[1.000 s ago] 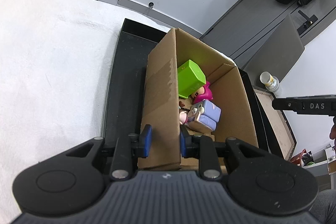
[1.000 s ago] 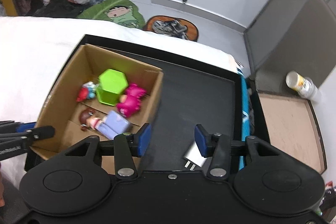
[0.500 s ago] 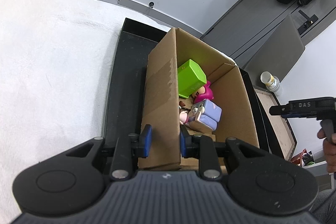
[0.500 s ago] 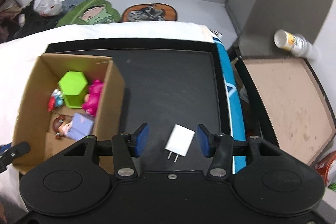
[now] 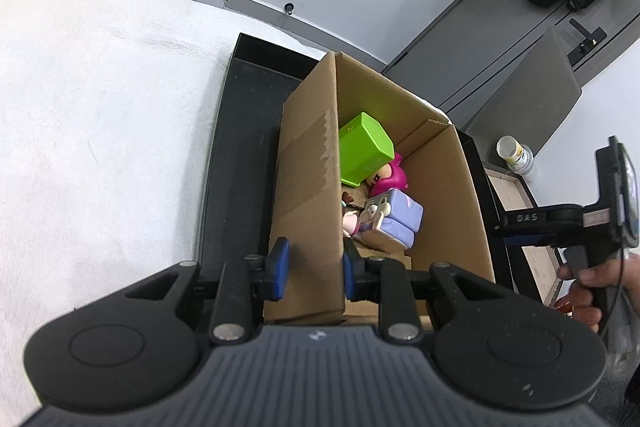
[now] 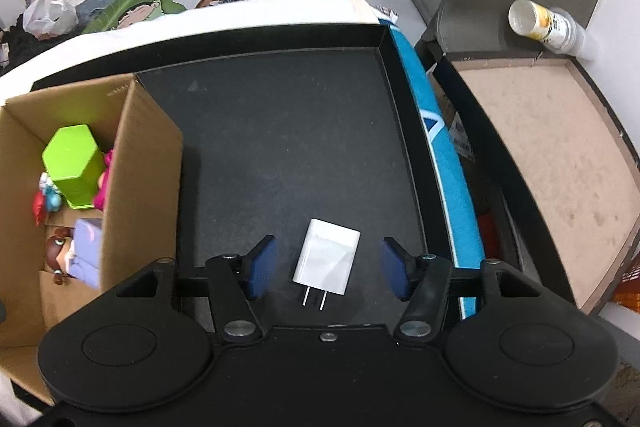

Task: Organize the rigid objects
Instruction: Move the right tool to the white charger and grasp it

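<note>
The cardboard box [image 5: 308, 187] stands at one end of the black tray [image 6: 280, 155]. Its near wall is pinched by the left tool [image 5: 314, 267]. Just beside the box, on the tray floor, the white charger [image 6: 326, 257] lies flat, framed by the opening pads of the right tool [image 6: 326, 269], untouched. A green hexagonal container [image 6: 74, 163] and figurines are seen inside the box.

left wrist: close, steeply down at cardboard box [image 5: 308, 163] | right wrist: steeper, over black tray [image 6: 280, 131] | shared: box, tray
</note>
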`<state>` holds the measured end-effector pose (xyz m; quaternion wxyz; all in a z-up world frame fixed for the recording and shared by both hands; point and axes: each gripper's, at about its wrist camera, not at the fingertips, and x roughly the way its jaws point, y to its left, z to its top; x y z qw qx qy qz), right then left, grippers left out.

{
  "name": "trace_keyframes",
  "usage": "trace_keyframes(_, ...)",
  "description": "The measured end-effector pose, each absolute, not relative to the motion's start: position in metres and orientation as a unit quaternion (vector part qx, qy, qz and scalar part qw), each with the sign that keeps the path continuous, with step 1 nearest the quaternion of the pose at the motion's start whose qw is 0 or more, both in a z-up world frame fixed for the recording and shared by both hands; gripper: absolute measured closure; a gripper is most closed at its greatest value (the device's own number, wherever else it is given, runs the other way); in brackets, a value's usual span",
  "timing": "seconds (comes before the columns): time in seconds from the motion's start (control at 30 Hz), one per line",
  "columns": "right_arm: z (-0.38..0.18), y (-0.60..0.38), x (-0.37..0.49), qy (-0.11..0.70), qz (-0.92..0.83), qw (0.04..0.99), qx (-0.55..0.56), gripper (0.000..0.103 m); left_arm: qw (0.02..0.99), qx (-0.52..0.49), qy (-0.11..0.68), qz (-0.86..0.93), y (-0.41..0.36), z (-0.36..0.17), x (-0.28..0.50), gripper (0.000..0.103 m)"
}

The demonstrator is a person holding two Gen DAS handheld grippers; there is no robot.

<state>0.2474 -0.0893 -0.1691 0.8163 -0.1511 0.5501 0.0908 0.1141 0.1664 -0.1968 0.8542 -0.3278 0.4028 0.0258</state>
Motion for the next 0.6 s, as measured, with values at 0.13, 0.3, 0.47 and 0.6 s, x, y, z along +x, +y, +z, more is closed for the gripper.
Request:
trace_keyframes(0.13, -0.18, -0.088, 0.247, 0.553, 0.086, 0.814, -0.155, 0.049, 0.854, -0.328, 0.403, 0.026, 0.166, -0.197, 0.114, 0.079)
trace_keyframes(0.3, -0.188, -0.094, 0.25, 0.564, 0.078, 0.811, -0.13, 0.049, 0.854, -0.328, 0.403, 0.026, 0.166, -0.197, 0.114, 0.079)
trace_keyframes(0.47, -0.198, -0.1, 0.254, 0.573, 0.066, 0.81, -0.102, 0.049, 0.854, -0.328, 0.403, 0.026, 0.166, -0.197, 0.114, 0.079)
trace_keyframes(0.6, -0.204, -0.099, 0.254, 0.58, 0.067, 0.806, -0.099, 0.049, 0.854, -0.328, 0.403, 0.025, 0.167, -0.197, 0.114, 0.078)
